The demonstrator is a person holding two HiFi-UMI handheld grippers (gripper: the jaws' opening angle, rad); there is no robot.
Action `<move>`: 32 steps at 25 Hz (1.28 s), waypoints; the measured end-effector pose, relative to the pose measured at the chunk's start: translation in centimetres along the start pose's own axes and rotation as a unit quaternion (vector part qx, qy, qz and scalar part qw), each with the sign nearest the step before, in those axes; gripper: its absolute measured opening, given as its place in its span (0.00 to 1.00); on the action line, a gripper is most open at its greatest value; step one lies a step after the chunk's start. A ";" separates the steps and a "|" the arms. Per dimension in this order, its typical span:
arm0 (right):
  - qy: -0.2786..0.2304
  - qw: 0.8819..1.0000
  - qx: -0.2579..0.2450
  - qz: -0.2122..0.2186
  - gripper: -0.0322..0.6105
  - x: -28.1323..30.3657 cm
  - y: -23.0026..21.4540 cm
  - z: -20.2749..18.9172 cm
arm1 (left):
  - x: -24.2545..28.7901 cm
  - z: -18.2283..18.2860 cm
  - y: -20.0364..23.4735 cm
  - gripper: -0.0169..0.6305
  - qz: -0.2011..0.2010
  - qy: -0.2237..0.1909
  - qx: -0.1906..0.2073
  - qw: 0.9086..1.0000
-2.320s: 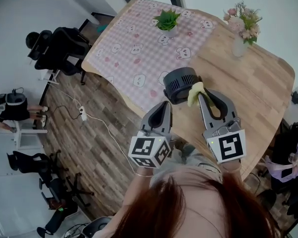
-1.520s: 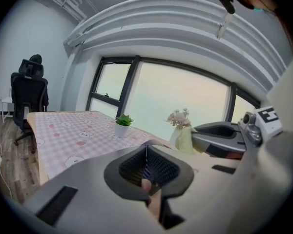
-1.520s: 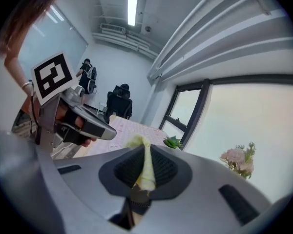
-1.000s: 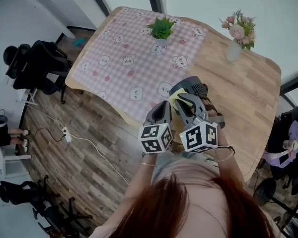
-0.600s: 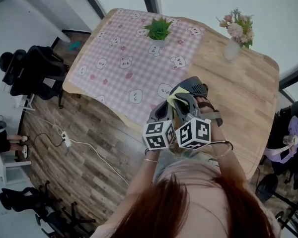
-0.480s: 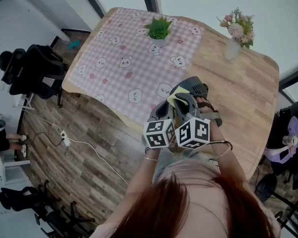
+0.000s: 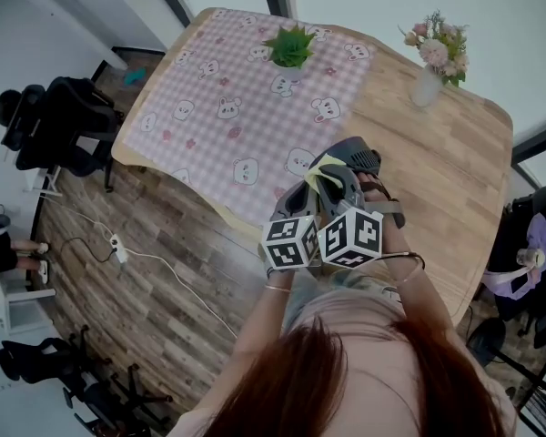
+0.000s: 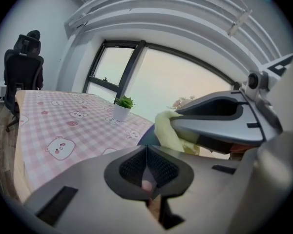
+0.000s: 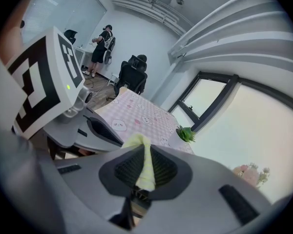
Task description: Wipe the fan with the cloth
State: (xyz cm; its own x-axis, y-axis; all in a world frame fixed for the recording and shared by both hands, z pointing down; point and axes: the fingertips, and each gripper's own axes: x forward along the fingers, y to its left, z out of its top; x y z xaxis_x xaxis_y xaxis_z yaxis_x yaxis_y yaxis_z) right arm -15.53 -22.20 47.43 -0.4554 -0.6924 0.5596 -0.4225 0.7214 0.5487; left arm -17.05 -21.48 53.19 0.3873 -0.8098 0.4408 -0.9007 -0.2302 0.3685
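Jaws of the right gripper [image 9: 142, 155] pinch the cloth [image 9: 145, 169], which is at the fan [image 7: 357, 157] on the table [image 7: 455, 180]. The left gripper [image 8: 146, 155], just beside, is pressed together on nothing. Wiping looks under way; how much is left I cannot tell.

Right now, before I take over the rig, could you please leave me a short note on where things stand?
Left gripper: shut, nothing between its jaws, close beside the right one.
Right gripper: shut on the yellow cloth.
Fan: on the wooden table, at the edge of the pink checked mat; the cloth is at its near side.
Done: cloth gripped and brought to the fan. How much is wiped cannot be told.
Left: wipe the fan's surfaces.
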 end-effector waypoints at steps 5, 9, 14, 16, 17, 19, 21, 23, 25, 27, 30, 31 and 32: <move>0.003 1.000 0.013 -0.002 0.10 0.0 -0.6 -0.4 | 0.3 0.0 -0.5 0.05 -0.001 0.003 0.008 1.000; 0.001 1.000 0.021 -0.004 0.10 -0.3 -0.9 -0.7 | 0.3 0.2 -1.1 0.05 0.000 -0.002 0.015 1.000; 0.002 1.000 0.028 -0.013 0.10 -0.5 -1.8 -1.2 | 0.5 -2.1 0.0 0.04 0.025 0.048 0.024 0.998; 0.002 0.999 0.035 -0.013 0.10 -0.7 -2.0 -1.5 | 0.4 -4.6 0.2 0.04 0.025 0.078 0.039 0.996; 0.000 0.999 0.037 -0.012 0.10 -0.7 -2.1 -1.5 | 0.2 -5.6 0.3 0.04 0.029 0.086 0.039 0.995; -0.004 0.999 0.037 -0.010 0.10 -0.8 -2.1 -1.4 | -0.2 -6.5 0.4 0.04 0.033 0.087 0.021 0.995; -0.007 0.999 0.035 -0.011 0.10 -0.9 -2.1 -1.3 | -0.3 -6.4 0.2 0.04 0.032 0.078 0.006 0.996; -0.009 0.999 0.035 -0.012 0.10 -0.9 -2.2 -1.4 | -0.1 -5.8 -0.2 0.05 0.030 0.066 0.005 0.997; -0.011 0.999 0.037 -0.012 0.10 -1.0 -2.2 -1.6 | -0.1 -4.7 -0.5 0.04 0.029 0.047 0.005 0.998; -0.012 0.999 0.041 -0.013 0.10 -1.1 -2.3 -1.6 | -0.1 -3.1 -0.8 0.05 0.027 0.026 0.004 0.999; -0.013 0.999 0.047 -0.016 0.10 -1.2 -2.5 -1.5 | -0.2 -1.0 -1.4 0.05 0.017 0.005 0.006 1.000; -0.013 0.999 0.049 -0.017 0.10 -1.3 -2.6 -1.5 | -0.1 -0.6 -1.7 0.05 0.013 0.001 0.008 1.000; -0.014 0.998 0.053 -0.019 0.10 -1.3 -2.7 -1.6 | 0.0 -0.3 -1.9 0.05 0.009 0.000 0.010 1.000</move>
State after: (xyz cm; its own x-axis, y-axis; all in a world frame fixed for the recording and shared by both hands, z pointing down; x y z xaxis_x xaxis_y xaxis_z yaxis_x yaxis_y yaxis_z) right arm -12.58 -23.25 46.21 -0.4580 -0.7195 0.5220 -0.5193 0.6932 0.4998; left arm -15.26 -20.86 52.67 0.3707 -0.8143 0.4466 -0.9113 -0.2263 0.3438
